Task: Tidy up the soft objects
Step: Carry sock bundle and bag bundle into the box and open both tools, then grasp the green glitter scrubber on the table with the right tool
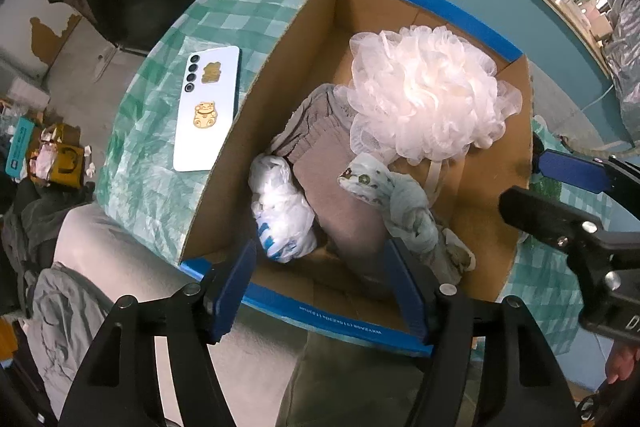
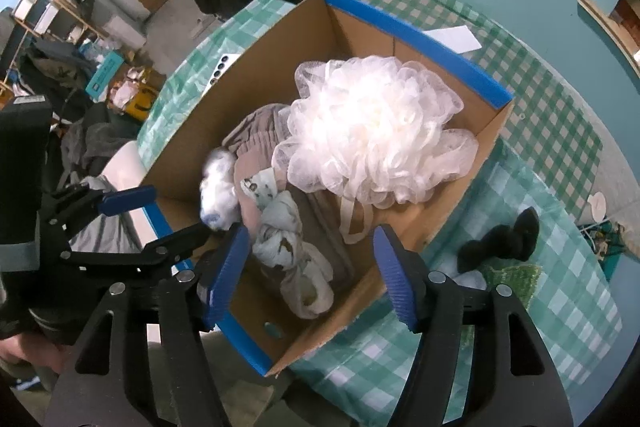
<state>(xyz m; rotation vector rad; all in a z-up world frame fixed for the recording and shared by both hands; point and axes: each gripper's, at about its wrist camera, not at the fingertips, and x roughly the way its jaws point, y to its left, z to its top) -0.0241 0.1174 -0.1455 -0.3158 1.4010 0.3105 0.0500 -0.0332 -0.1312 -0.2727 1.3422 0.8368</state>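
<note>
Four soft things fill one cardboard box [image 1: 248, 131]; both tools gape empty.

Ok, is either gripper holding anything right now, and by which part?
Nothing held: left gripper and right gripper are both open above the box.

Both wrist views look steeply down from close above into the same open cardboard box [image 1: 312, 11] [image 2: 472, 143] on a green checked tablecloth [image 1: 152, 163] [image 2: 560, 259]. Left wrist view sits over the box's near blue-edged rim, angled toward the white phone [image 1: 208, 111] side. Right wrist view looks from the opposite corner, with more table on its right. Shared: box interior, white mesh pouf [image 1: 424, 91] [image 2: 372, 131], and each view catches the other gripper at its edge.
</note>
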